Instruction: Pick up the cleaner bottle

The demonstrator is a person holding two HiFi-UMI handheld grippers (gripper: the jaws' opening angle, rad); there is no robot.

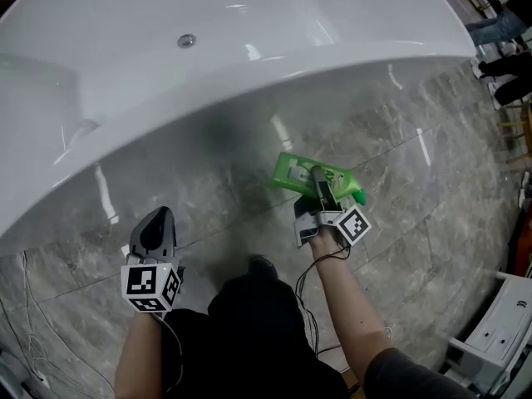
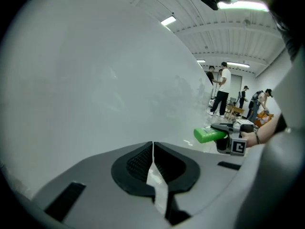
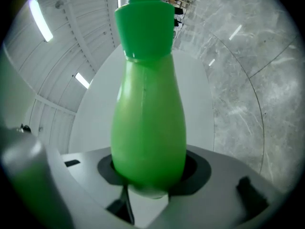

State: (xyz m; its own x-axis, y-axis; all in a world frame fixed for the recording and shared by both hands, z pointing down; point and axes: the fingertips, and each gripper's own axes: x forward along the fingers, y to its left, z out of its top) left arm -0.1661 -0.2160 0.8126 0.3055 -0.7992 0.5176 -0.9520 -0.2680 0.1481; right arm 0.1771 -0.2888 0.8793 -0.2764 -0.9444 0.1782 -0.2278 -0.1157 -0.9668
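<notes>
Green cleaner bottle is sitting clamped in my right gripper, off the floor; pickup's looking done; left gripper is hanging closed, empty. Next: holding squeeze steady.

The glossy plastic cleaner bottle is bright green all over; its cap is the same green in the right gripper view and looks slightly darker, nearly teal, in the head view. The right gripper and the left gripper are light grey with black pads, and each carries a white marker cube printed with black squares. The smooth, rounded bathtub is plain glossy white. The stone floor is grey, veined like marble with paler streaks. The person's clothing is black.
</notes>
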